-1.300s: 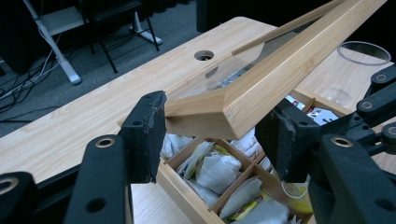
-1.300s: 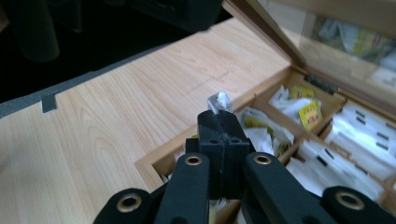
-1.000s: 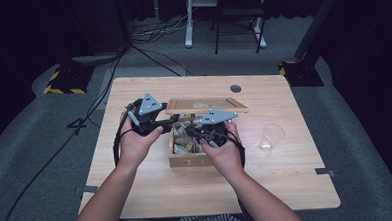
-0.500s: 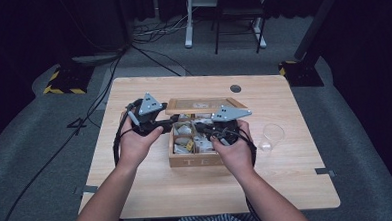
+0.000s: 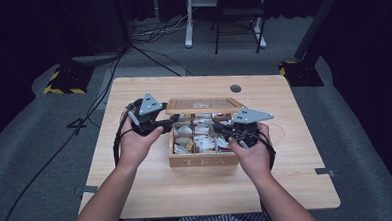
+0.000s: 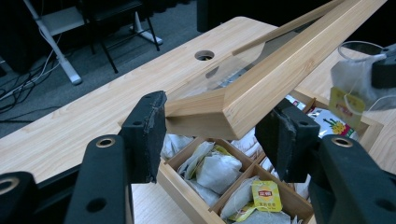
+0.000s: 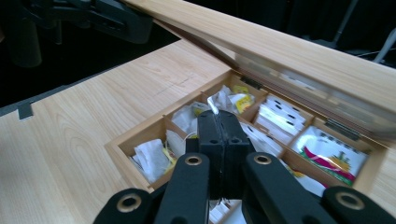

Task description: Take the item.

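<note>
Mid-frame on the desk [image 5: 137, 193]: wooden tea box [image 5: 203, 160], lid [image 6: 280, 60] propped up. Left gripper [image 6: 219, 135] jaws parted around the lid's corner, bracing it. Right gripper [image 7: 218, 126] jaws pressed shut, pinching a tea bag [image 6: 355, 81] by its top. Best lifted straight up, clear of the dividers, lid kept steady.

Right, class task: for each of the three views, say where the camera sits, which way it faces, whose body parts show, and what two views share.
High view: above the person's side, facing forward and down; forearms, left gripper, right gripper.
Left gripper view: on the left gripper, facing the raised lid corner between its jaws.
Right gripper view: on the right gripper, facing into the tea box.
All share box and lid.
</note>
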Demonstrator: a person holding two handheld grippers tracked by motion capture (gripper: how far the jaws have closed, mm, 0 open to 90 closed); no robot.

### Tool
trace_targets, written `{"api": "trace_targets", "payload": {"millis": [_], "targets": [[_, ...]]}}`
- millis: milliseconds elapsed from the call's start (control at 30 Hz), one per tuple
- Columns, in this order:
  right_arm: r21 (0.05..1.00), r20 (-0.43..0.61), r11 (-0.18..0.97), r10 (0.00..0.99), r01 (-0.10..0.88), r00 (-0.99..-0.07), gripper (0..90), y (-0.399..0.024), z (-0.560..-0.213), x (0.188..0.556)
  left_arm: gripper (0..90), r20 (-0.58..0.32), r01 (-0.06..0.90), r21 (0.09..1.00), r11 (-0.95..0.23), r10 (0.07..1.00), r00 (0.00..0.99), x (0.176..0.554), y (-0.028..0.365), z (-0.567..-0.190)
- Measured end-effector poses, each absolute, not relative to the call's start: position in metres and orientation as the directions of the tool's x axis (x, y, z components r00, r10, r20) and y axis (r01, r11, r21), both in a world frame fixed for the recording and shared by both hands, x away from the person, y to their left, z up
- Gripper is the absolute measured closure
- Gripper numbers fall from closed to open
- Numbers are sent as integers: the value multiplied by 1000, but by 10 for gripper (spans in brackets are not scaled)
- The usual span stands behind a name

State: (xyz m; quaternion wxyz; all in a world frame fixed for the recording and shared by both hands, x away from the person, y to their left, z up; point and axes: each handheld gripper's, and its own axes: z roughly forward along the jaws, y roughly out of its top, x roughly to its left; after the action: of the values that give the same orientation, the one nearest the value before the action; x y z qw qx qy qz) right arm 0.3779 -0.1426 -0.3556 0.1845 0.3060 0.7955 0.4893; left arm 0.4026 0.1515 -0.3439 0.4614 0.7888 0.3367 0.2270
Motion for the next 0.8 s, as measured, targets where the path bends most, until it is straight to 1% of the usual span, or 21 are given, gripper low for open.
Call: {"api": "trace_targets", "payload": {"millis": [800], "targets": [[894, 2, 282, 774, 347, -633, 900, -211, -350, 372, 440, 46, 323, 881, -346, 741, 670, 403, 151, -344]]}}
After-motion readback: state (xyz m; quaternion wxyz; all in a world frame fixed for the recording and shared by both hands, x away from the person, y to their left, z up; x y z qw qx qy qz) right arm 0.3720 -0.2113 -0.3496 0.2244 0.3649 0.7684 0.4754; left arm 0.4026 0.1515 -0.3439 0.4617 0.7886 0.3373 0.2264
